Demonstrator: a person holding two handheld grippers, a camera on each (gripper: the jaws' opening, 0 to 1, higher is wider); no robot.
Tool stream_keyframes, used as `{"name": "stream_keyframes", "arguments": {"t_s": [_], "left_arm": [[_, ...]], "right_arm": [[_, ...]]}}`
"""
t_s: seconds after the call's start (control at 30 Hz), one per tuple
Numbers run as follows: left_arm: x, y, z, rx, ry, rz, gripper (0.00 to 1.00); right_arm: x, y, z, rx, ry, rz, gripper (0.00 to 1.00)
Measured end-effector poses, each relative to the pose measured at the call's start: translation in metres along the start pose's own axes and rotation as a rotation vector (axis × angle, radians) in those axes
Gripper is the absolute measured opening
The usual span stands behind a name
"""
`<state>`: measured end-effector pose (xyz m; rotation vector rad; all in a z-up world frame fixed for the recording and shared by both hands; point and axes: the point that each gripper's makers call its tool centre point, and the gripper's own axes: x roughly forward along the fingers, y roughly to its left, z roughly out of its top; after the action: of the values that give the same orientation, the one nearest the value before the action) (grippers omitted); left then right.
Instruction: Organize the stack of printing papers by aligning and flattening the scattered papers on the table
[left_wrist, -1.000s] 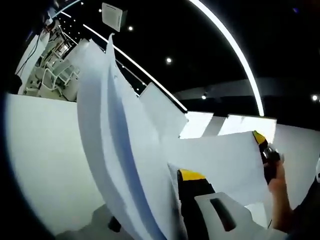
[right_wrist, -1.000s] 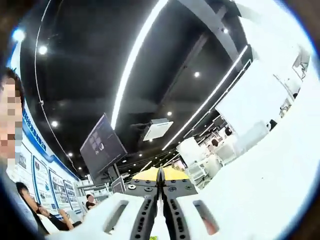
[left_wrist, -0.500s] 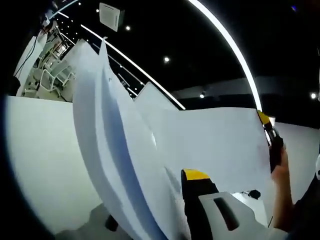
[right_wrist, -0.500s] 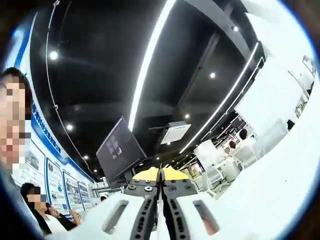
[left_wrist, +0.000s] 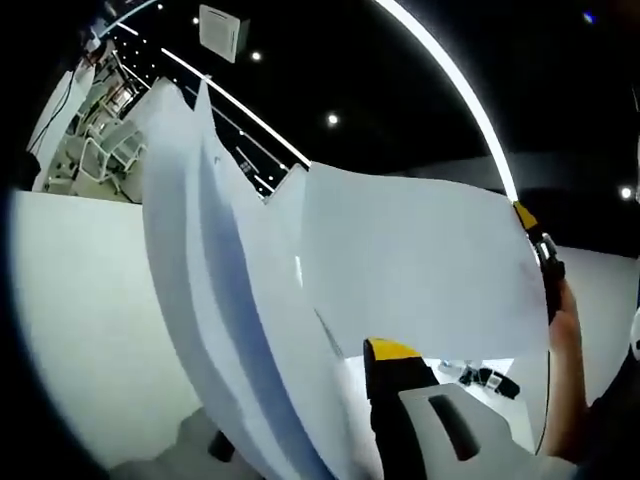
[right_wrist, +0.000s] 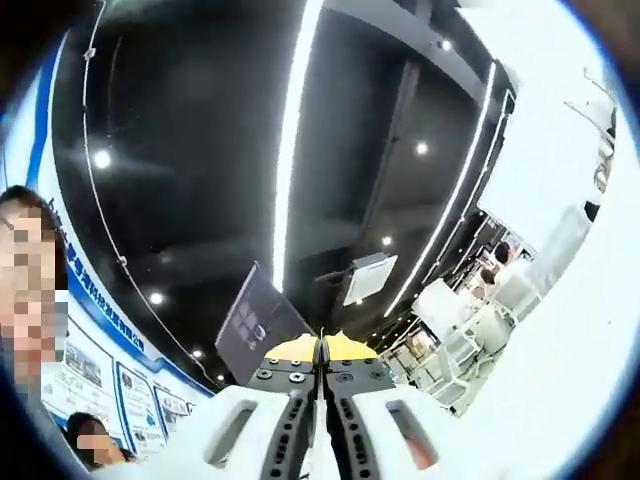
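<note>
A thick stack of white printing papers (left_wrist: 215, 300) stands on edge, bowed, and fans up toward the upper left in the left gripper view. My left gripper (left_wrist: 320, 360) is shut on its lower part. One yellow-tipped fingertip (left_wrist: 390, 350) shows; the other is hidden behind the sheets. A single sheet (left_wrist: 420, 270) spreads right from the stack to my right gripper (left_wrist: 528, 222), which a hand (left_wrist: 562, 345) holds. In the right gripper view my right gripper (right_wrist: 320, 348) is shut, with a thin white paper edge (right_wrist: 319, 420) pinched between its jaws. More white paper (right_wrist: 560, 330) covers the right side.
The white table (left_wrist: 90, 320) lies to the left of the stack, with small dark objects (left_wrist: 482, 378) low on the right. Overhead are light strips and a hanging monitor (right_wrist: 262, 322). A person stands at the left of the right gripper view.
The right gripper has lifted the single sheet's far edge, so the sheet now stands taller and covers more of the left gripper view. The right gripper view has tilted further up toward the ceiling.
</note>
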<state>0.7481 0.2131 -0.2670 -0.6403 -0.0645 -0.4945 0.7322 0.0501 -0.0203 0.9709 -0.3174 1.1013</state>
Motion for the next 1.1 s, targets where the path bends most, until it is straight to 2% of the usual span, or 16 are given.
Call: {"name": "stream_keyframes", "arguments": {"t_s": [0.03, 0.2, 0.3, 0.4, 0.53, 0.67, 0.8, 0.93, 1.1], "left_arm": [[0.000, 0.000, 0.000, 0.001, 0.000, -0.001, 0.21], [0.000, 0.000, 0.001, -0.001, -0.002, 0.000, 0.22], [0.000, 0.000, 0.001, -0.005, -0.004, -0.001, 0.22], [0.000, 0.000, 0.001, -0.005, -0.003, -0.001, 0.22], [0.000, -0.001, 0.002, -0.007, -0.006, -0.001, 0.22], [0.000, 0.000, 0.002, -0.006, -0.006, -0.001, 0.22], [0.000, 0.000, 0.002, -0.005, -0.005, -0.001, 0.22], [-0.001, 0.000, 0.002, -0.005, -0.006, 0.000, 0.22], [-0.001, 0.000, 0.002, -0.006, -0.008, 0.000, 0.22]], "right_arm": [[0.000, -0.001, 0.003, 0.039, -0.013, 0.009, 0.00], [-0.003, -0.006, 0.011, 0.079, -0.048, 0.003, 0.00], [-0.007, -0.014, 0.016, 0.143, -0.073, -0.011, 0.00], [-0.018, -0.031, 0.024, 0.261, -0.116, -0.033, 0.00], [-0.031, -0.052, 0.027, 0.360, -0.151, -0.053, 0.00], [-0.042, -0.065, 0.024, 0.352, -0.153, -0.087, 0.00], [-0.052, -0.082, 0.013, 0.339, -0.135, -0.136, 0.00], [-0.060, -0.098, 0.006, 0.384, -0.139, -0.164, 0.00], [-0.069, -0.100, -0.003, 0.418, -0.149, -0.168, 0.00]]}}
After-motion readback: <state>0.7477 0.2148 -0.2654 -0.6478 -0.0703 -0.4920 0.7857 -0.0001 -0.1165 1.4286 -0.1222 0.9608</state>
